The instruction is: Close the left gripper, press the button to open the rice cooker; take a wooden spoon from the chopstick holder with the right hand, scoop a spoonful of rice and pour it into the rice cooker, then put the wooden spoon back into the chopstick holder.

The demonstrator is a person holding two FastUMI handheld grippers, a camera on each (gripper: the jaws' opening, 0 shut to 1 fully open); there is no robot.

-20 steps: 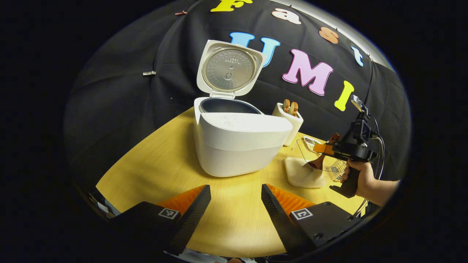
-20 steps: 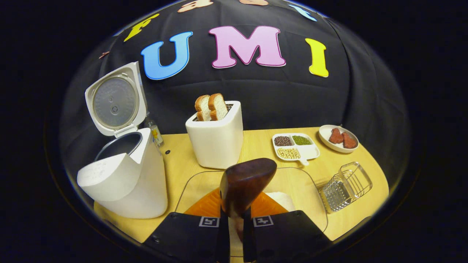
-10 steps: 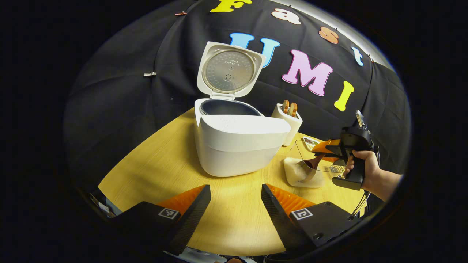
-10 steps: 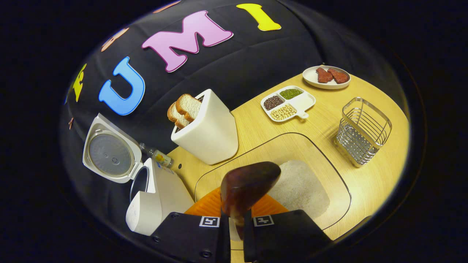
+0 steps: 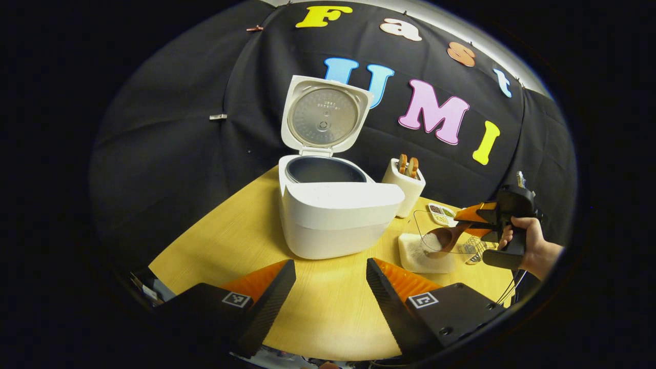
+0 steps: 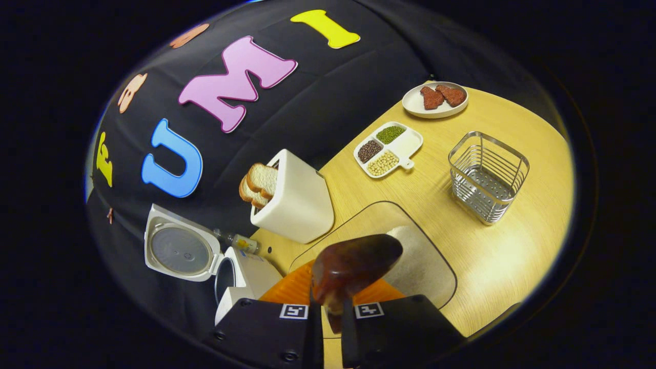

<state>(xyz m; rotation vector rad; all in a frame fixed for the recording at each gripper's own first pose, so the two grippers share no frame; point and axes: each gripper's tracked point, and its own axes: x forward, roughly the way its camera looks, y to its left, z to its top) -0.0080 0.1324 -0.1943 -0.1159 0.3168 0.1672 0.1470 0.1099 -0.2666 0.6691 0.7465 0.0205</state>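
In the left gripper view we see the left hand-held gripper (image 5: 330, 287) at 6 o'clock, its jaws spread wide and empty above the yellow counter (image 5: 241, 236). The rice cooker (image 5: 335, 218) stands at the centre with its lid (image 5: 324, 114) raised upright at 12 o'clock, exposing the dark inner pot (image 5: 324, 170). Just beside it at 2 o'clock stands a white toaster (image 5: 405, 187) holding bread. At 3 o'clock a person's hand (image 5: 525, 241) holds the right hand-held gripper (image 5: 474, 219), clamped on the wooden spoon (image 5: 445, 237), whose bowl lies over the heap of rice (image 5: 423, 251) in a clear glass tray (image 5: 425, 218).

In the right gripper view we see the right hand-held gripper (image 6: 332, 318) closed on the spoon's handle at 6 o'clock, the dark bowl just above the fingers. The wire chopstick holder (image 6: 487, 177) stands at 2 o'clock, well apart from the spoon. A divided dish of beans (image 6: 388, 148) and a plate (image 6: 435, 100) with two red pieces lie near 1 o'clock.
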